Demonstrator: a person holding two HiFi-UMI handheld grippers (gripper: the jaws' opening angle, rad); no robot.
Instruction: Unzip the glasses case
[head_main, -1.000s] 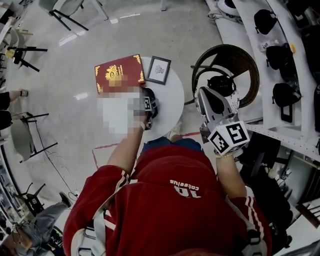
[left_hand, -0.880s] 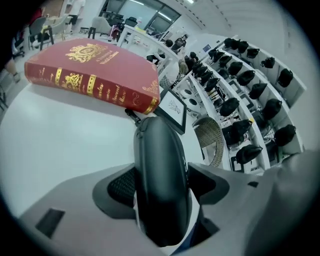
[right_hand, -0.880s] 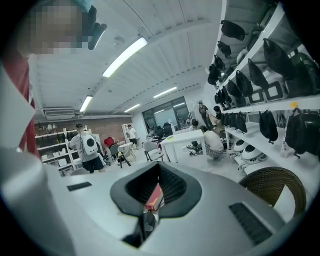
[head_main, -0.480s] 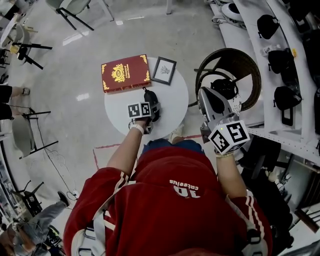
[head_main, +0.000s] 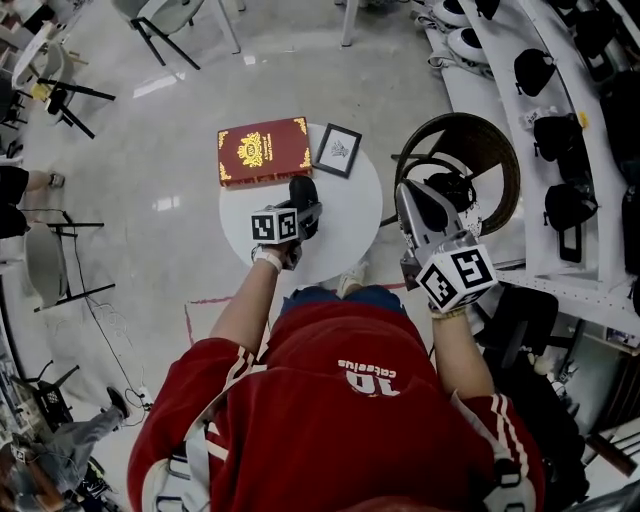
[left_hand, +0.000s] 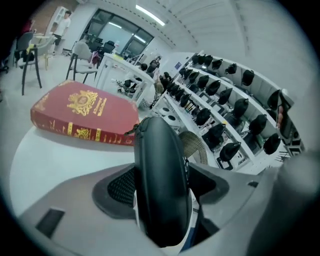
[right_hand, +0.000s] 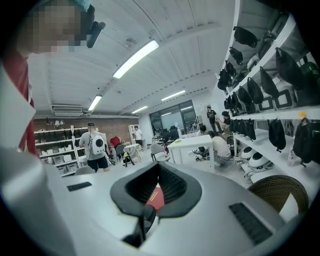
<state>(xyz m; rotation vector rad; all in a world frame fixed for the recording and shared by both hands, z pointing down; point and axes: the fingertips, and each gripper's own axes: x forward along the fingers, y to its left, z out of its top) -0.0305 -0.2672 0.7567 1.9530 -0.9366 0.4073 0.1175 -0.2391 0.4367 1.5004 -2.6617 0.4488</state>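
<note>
task thing: black glasses case (left_hand: 157, 150), standing on edge between the left jaws, just in front of the red book (left_hand: 85, 112)
left gripper (left_hand: 161, 186): clamped on the case, one pad on each broad side, jaws wide because the case is fat
case vs table: looks lifted a little off the round white table (left_hand: 55, 160) on the near side of the book; can't confirm contact underneath
zipper pull (left_hand: 131, 131): at the case's far end, the end nearest the book, sticking out sideways
zip state: seam looks closed all round what shows, no gap, no lining visible
right gripper (right_hand: 159, 167): tips together, gripping nothing; off to the right of the book and beyond the table edge, well apart from the case
other: small framed picture (head_main: 338, 150) lies just right of the book, untouched
done: case is picked up and steadied
left: everything about the zip, by my read; right gripper has to reach the pull, pinch it, run it round the seam
progress: early, setup only
</note>
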